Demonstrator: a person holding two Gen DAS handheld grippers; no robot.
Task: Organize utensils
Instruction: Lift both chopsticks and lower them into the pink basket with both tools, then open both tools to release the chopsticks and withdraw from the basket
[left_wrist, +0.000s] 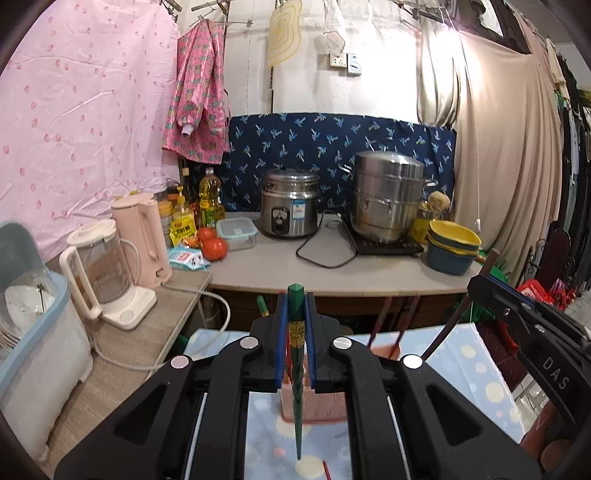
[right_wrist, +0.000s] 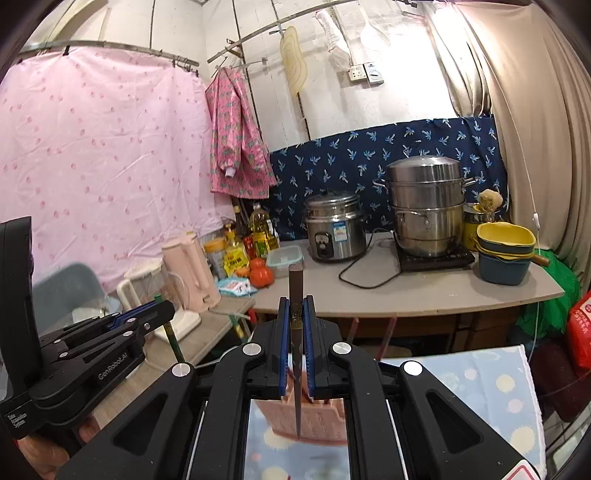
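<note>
My left gripper (left_wrist: 296, 325) is shut on a green chopstick (left_wrist: 296, 369) that stands upright, tip down over the pink utensil holder (left_wrist: 314, 406). My right gripper (right_wrist: 296, 325) is shut on a brown chopstick (right_wrist: 296, 354), also upright, tip down over the same pink holder (right_wrist: 317, 417). Red-brown chopsticks (left_wrist: 384, 325) stand in the holder. The right gripper (left_wrist: 491, 291) shows at the right of the left wrist view. The left gripper (right_wrist: 155, 310) shows at the left of the right wrist view.
The holder stands on a table with a blue dotted cloth (left_wrist: 461, 369). Behind is a counter (left_wrist: 369, 273) with a rice cooker (left_wrist: 290, 206), steamer pot (left_wrist: 386, 195), stacked bowls (left_wrist: 452, 247), tomatoes (left_wrist: 212, 245) and kettles (left_wrist: 140, 236). A dish rack (left_wrist: 33, 295) is at left.
</note>
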